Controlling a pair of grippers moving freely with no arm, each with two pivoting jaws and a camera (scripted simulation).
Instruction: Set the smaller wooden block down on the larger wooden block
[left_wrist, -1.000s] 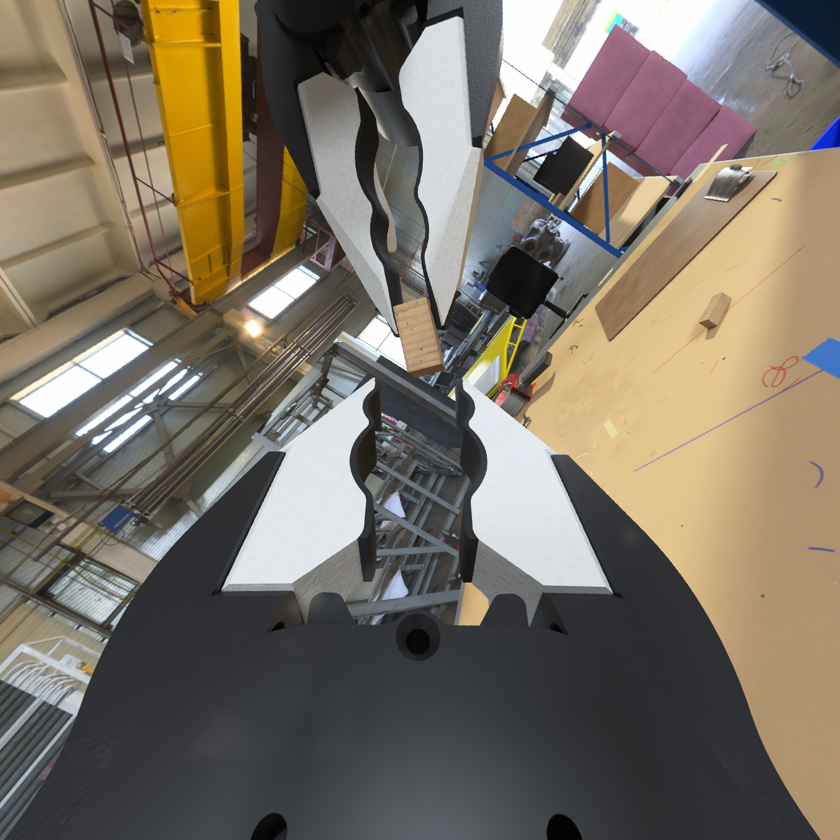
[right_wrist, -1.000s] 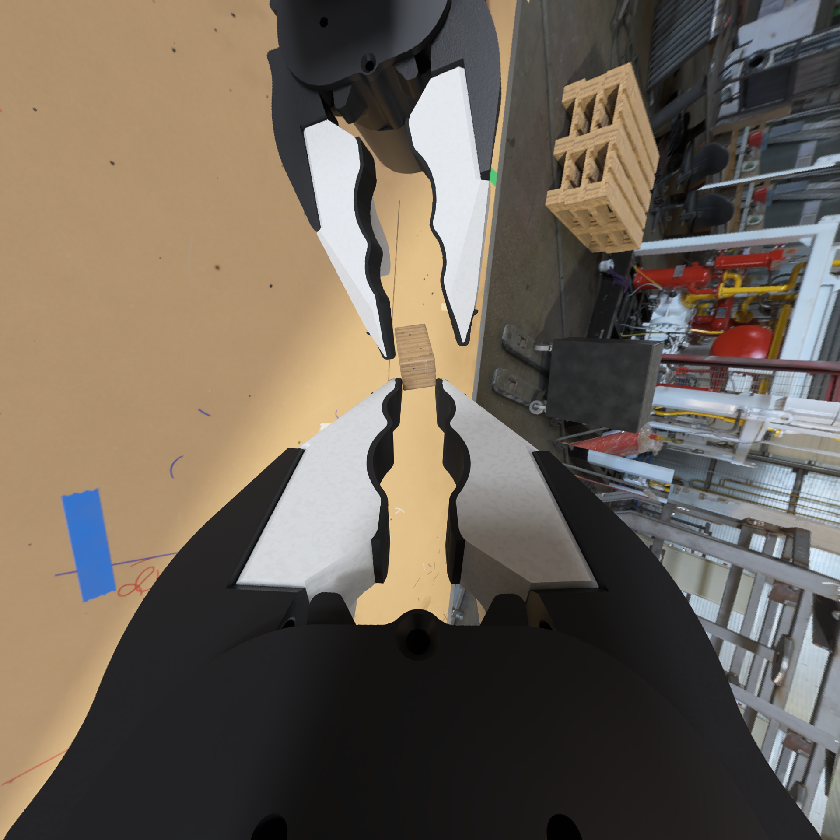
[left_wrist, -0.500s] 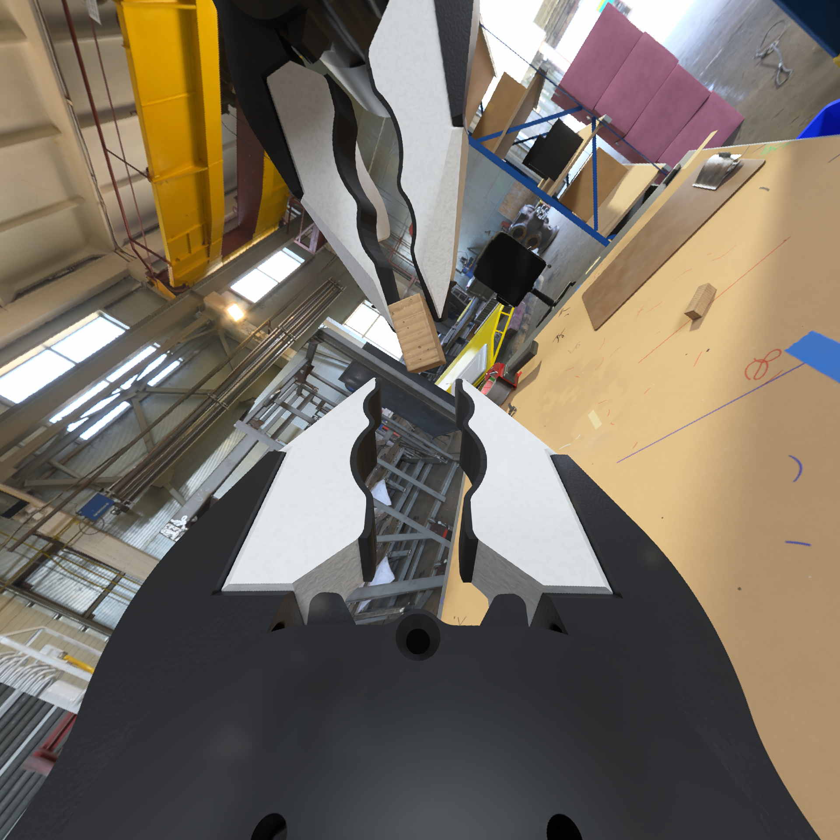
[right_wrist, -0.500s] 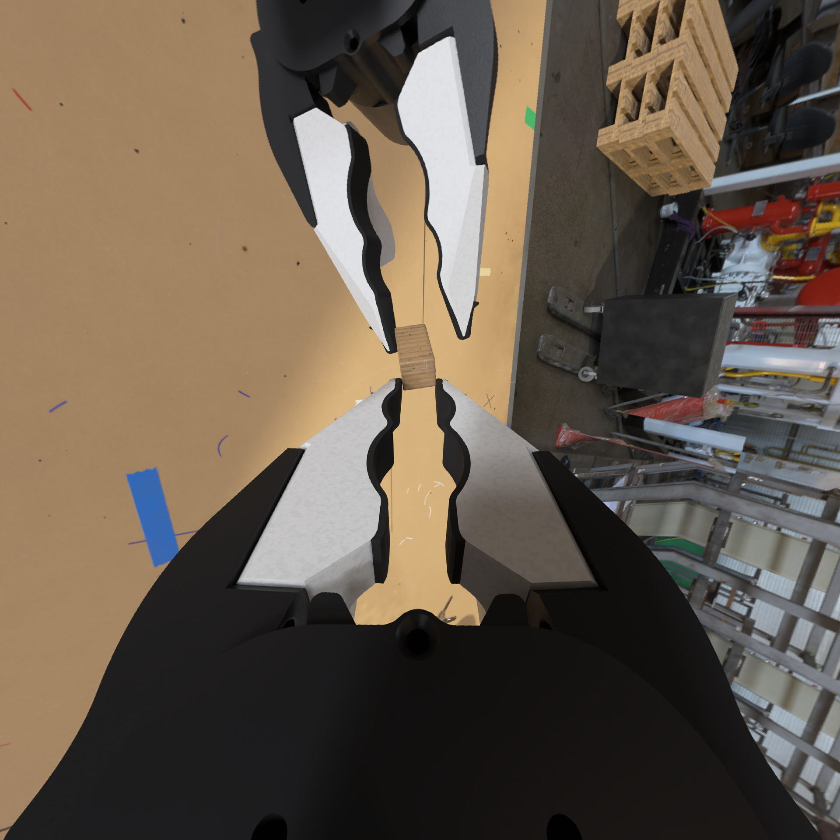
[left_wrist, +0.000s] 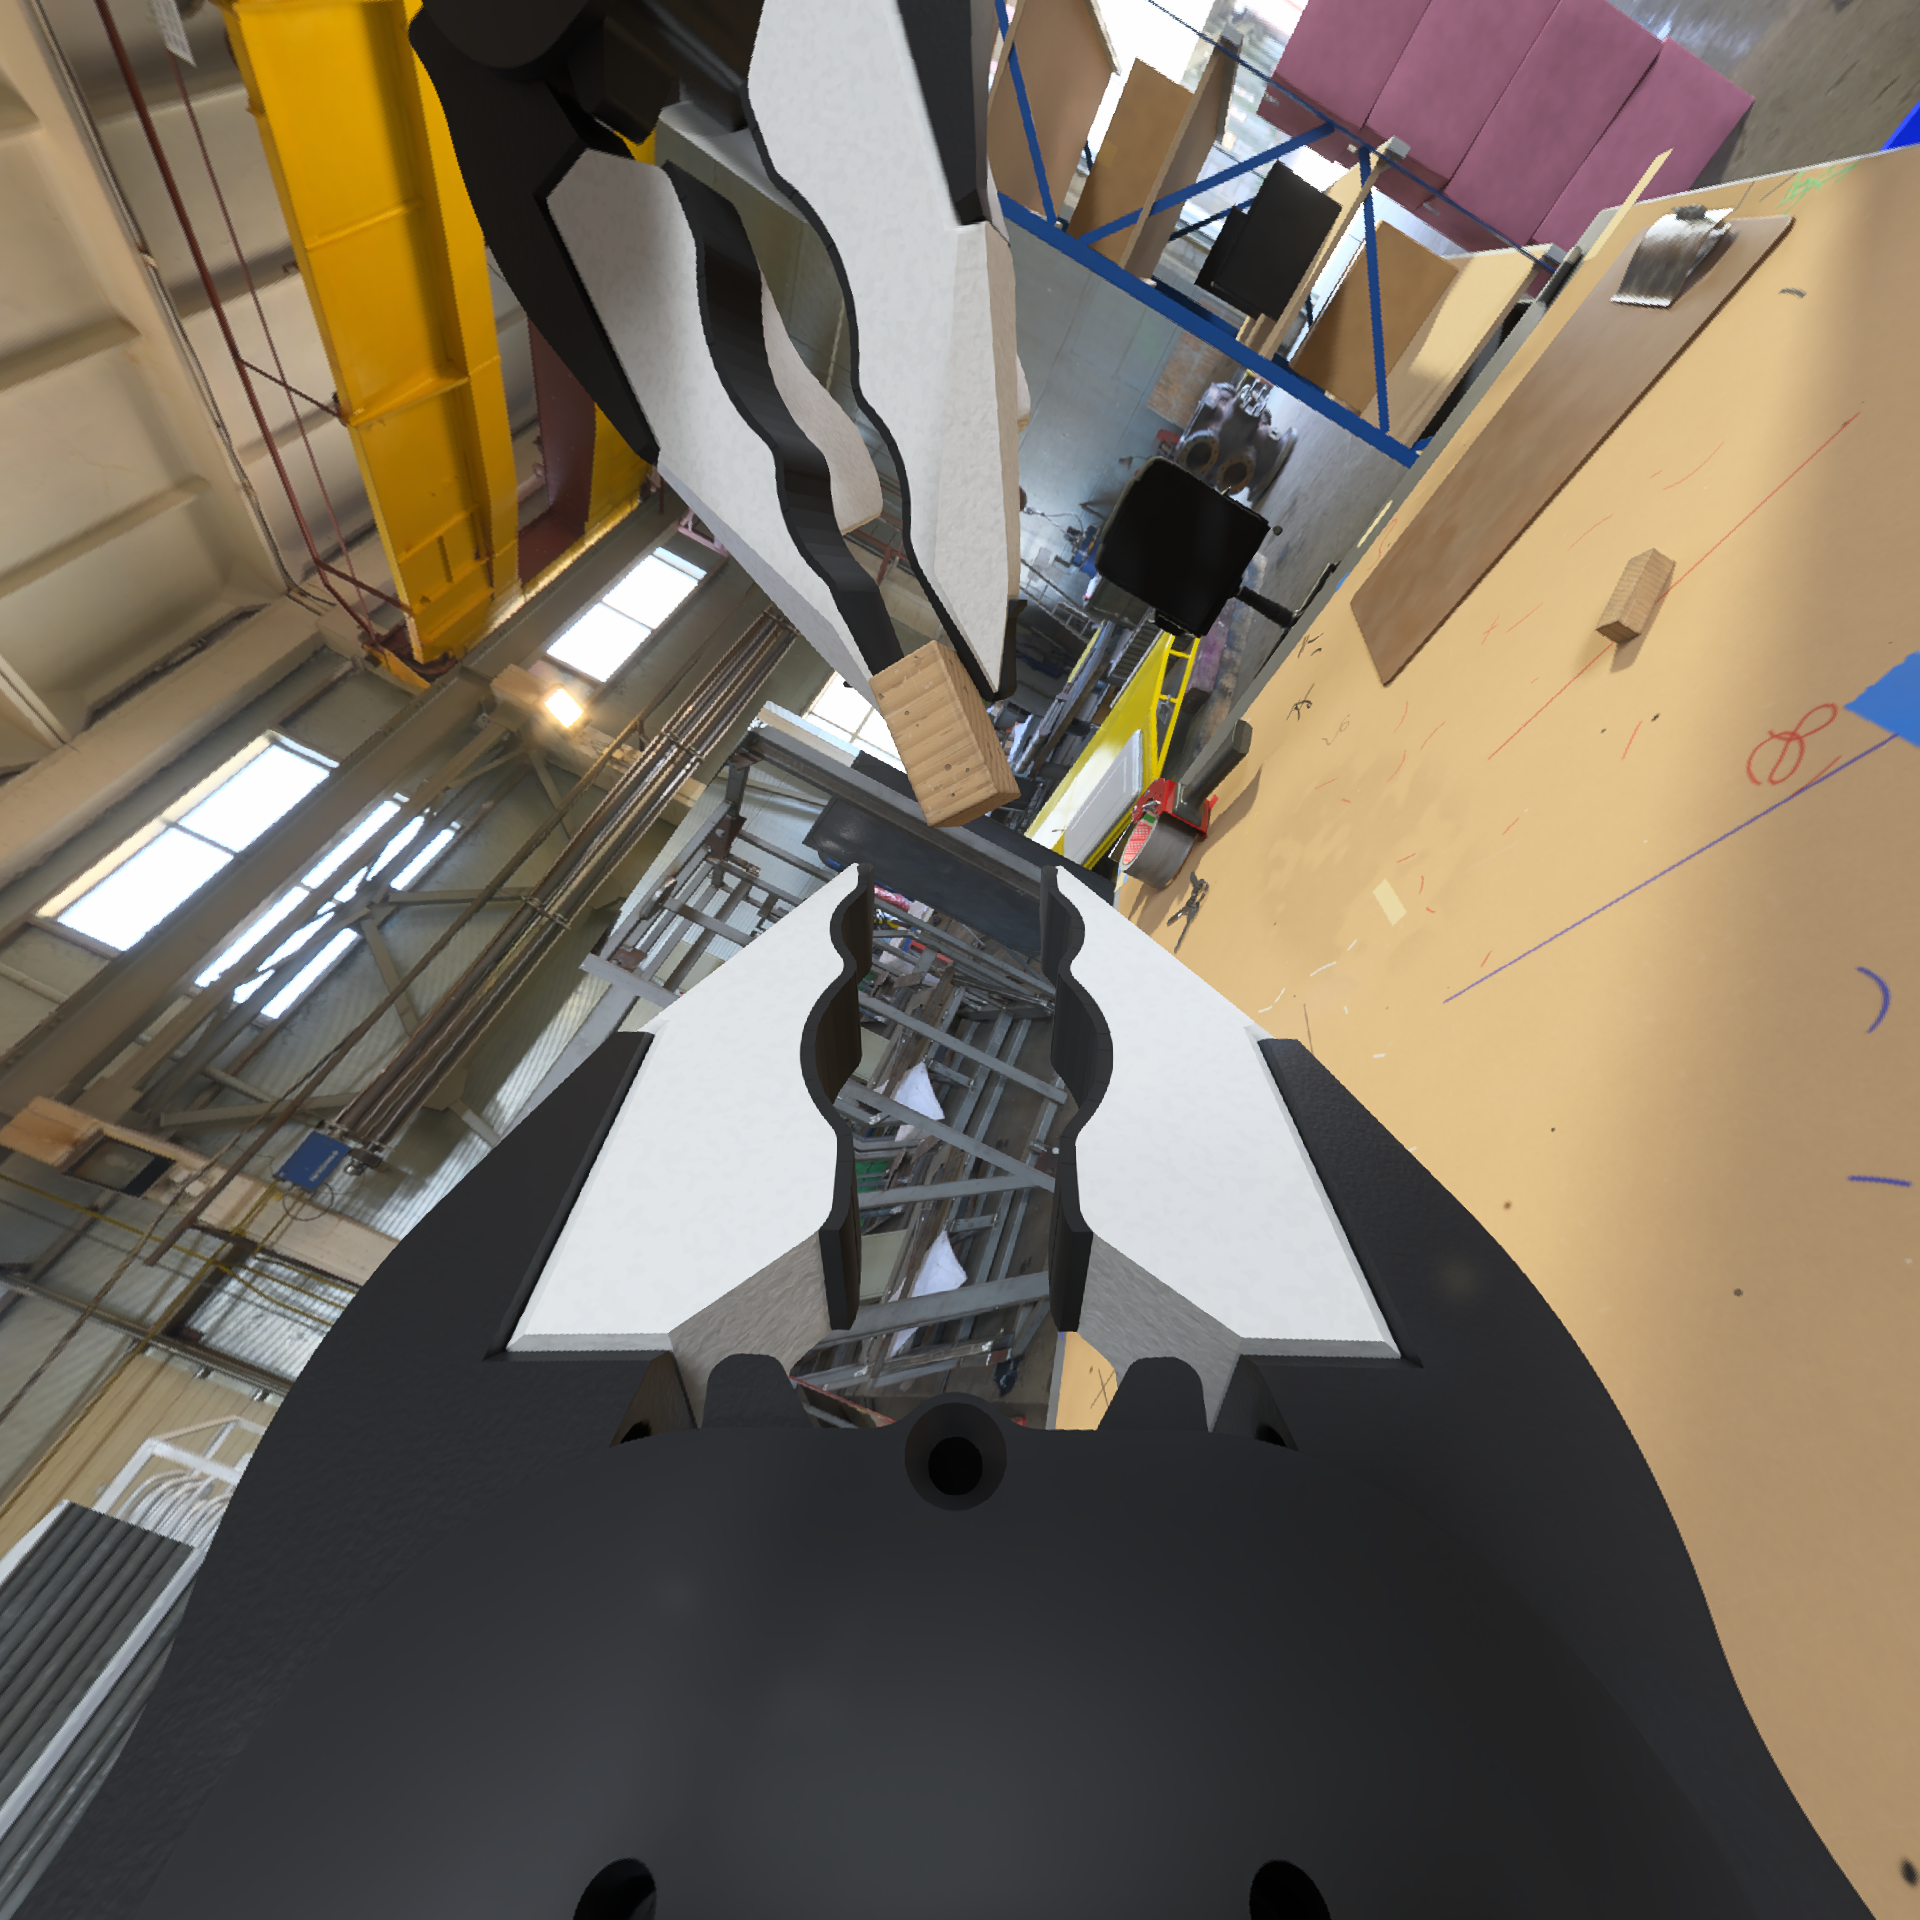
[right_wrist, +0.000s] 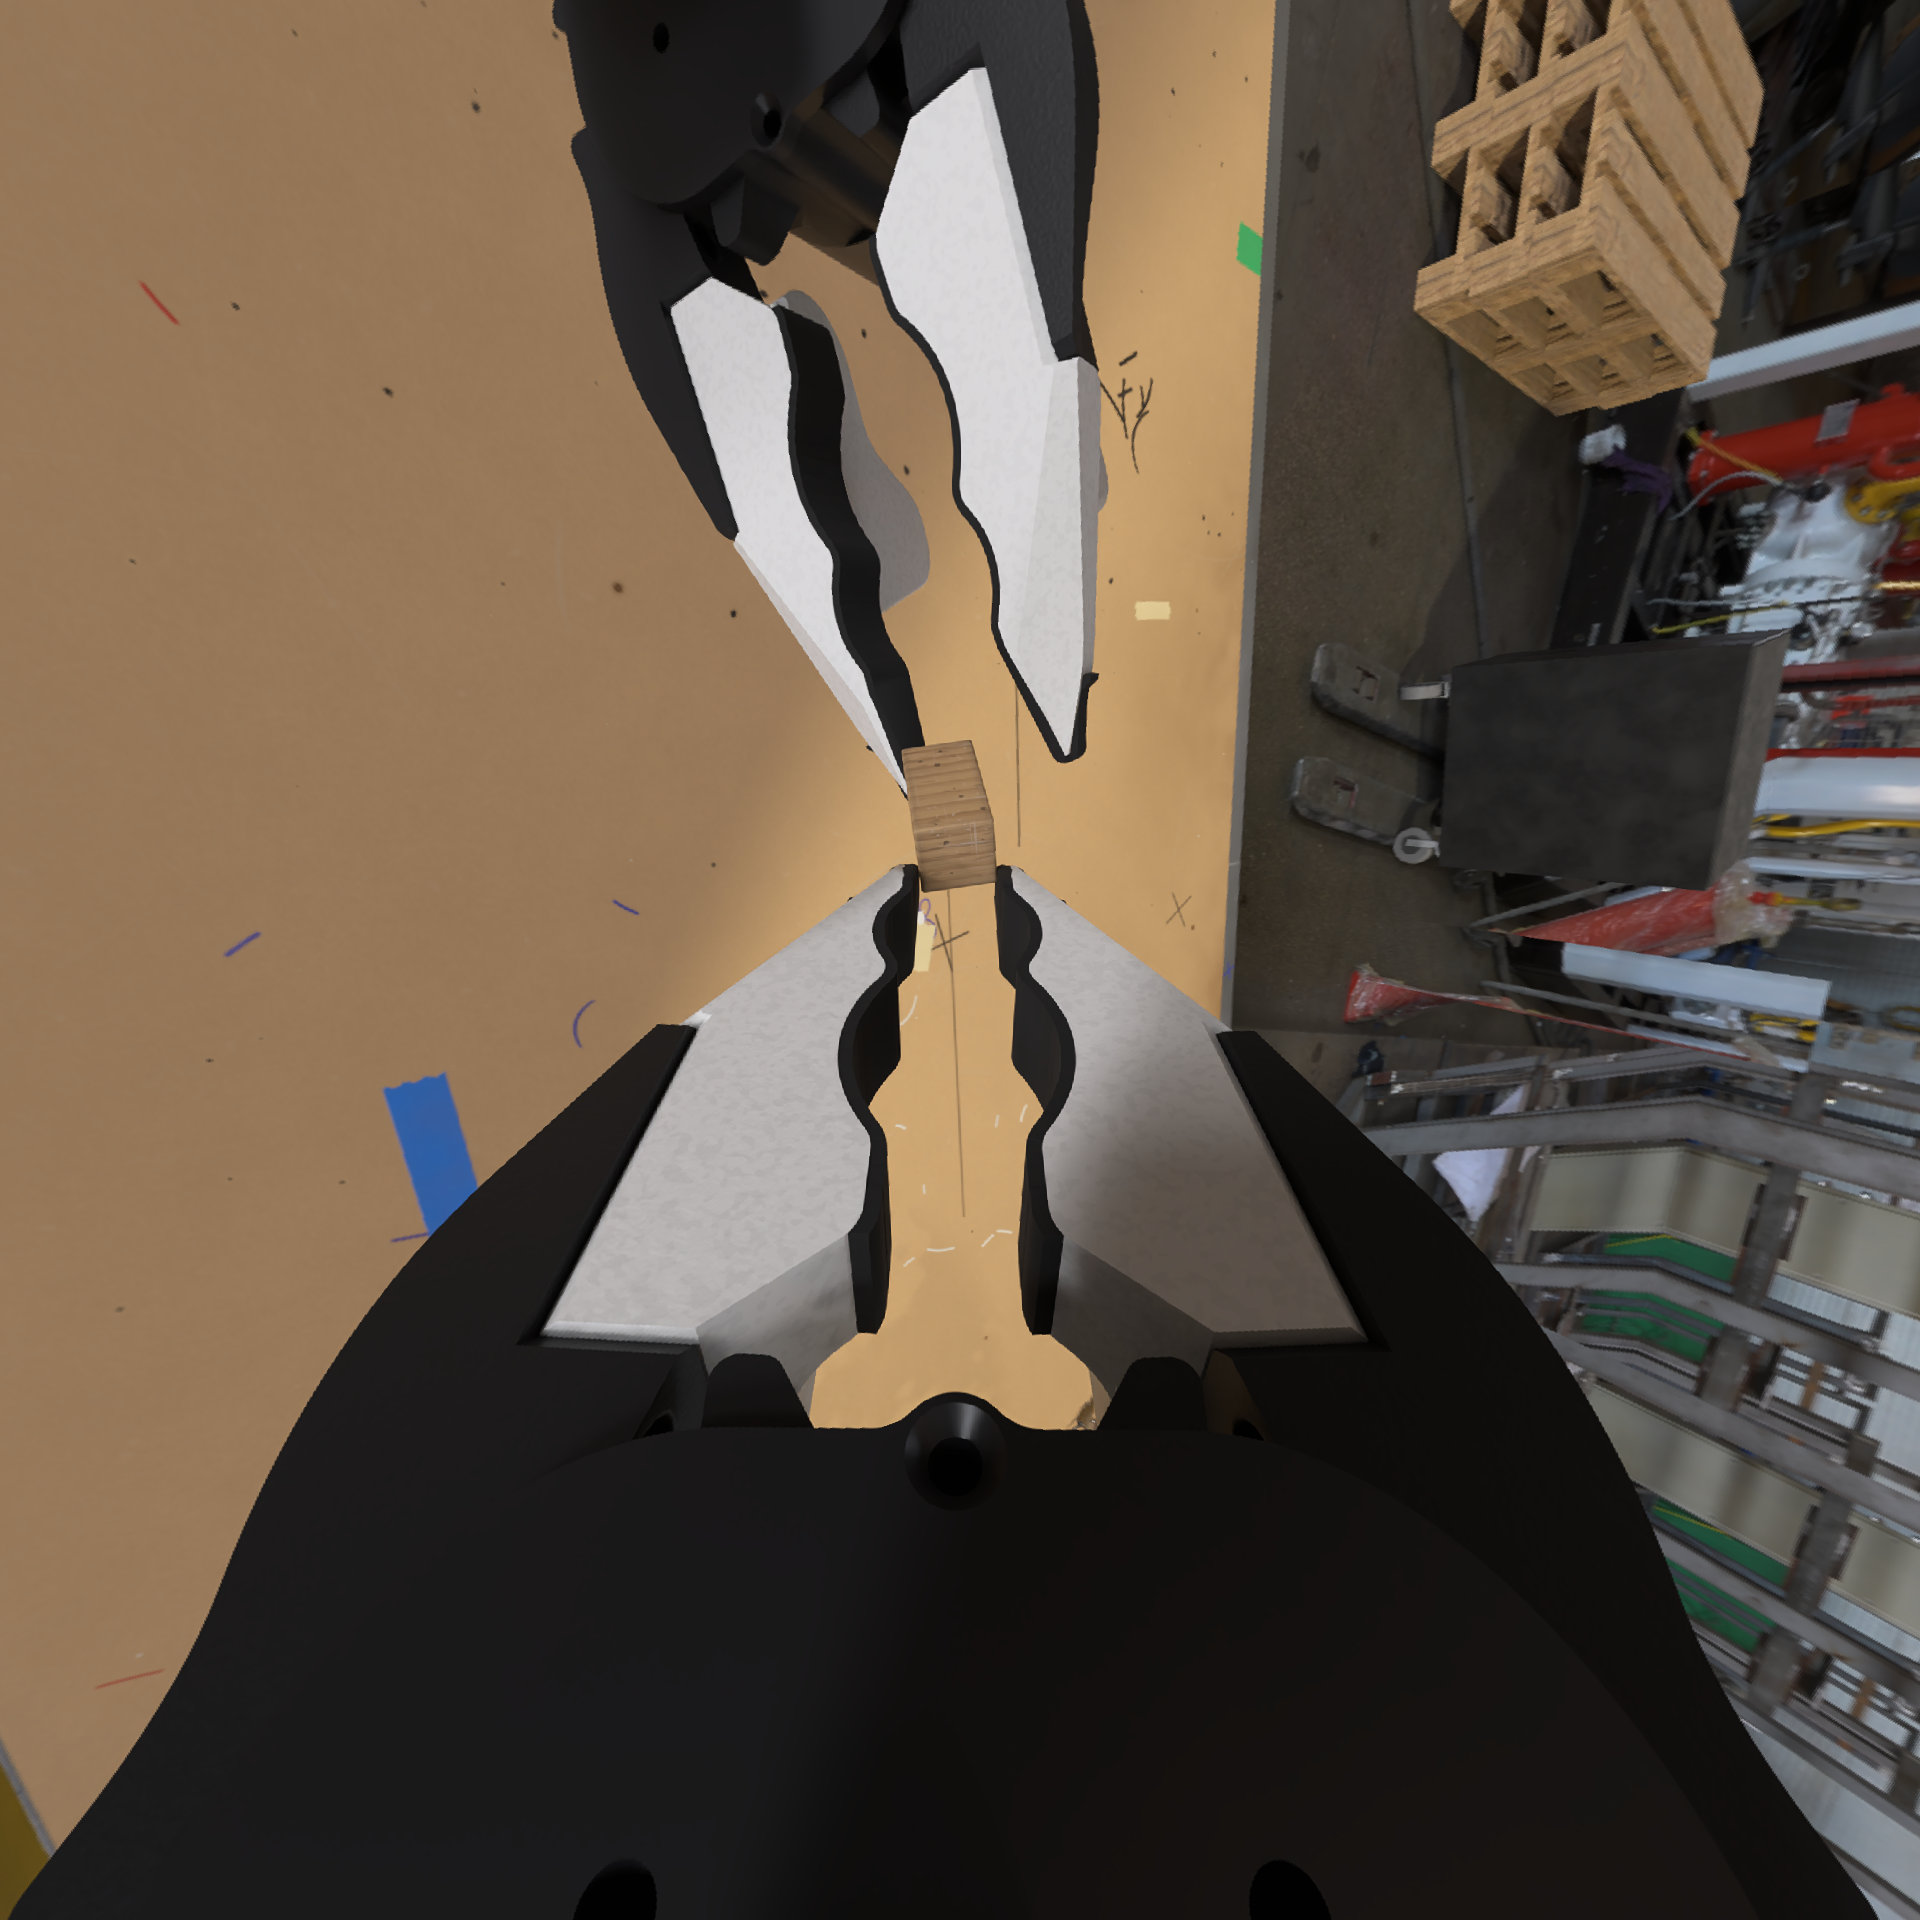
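Pinching the smaller wooden block (right_wrist: 951, 821) at its tips above the table (left_wrist: 1621, 1018), the right claw (right_wrist: 951, 881) should carry it level to the other block (left_wrist: 1634, 595) lying far off, while the left claw (left_wrist: 951, 883), spread and empty, stays clear.

Small wooden block (right_wrist: 951, 818): light, grained, held off the tabletop, tilted. Second wooden block (left_wrist: 1634, 595): on the tan tabletop (left_wrist: 1558, 935), well apart.
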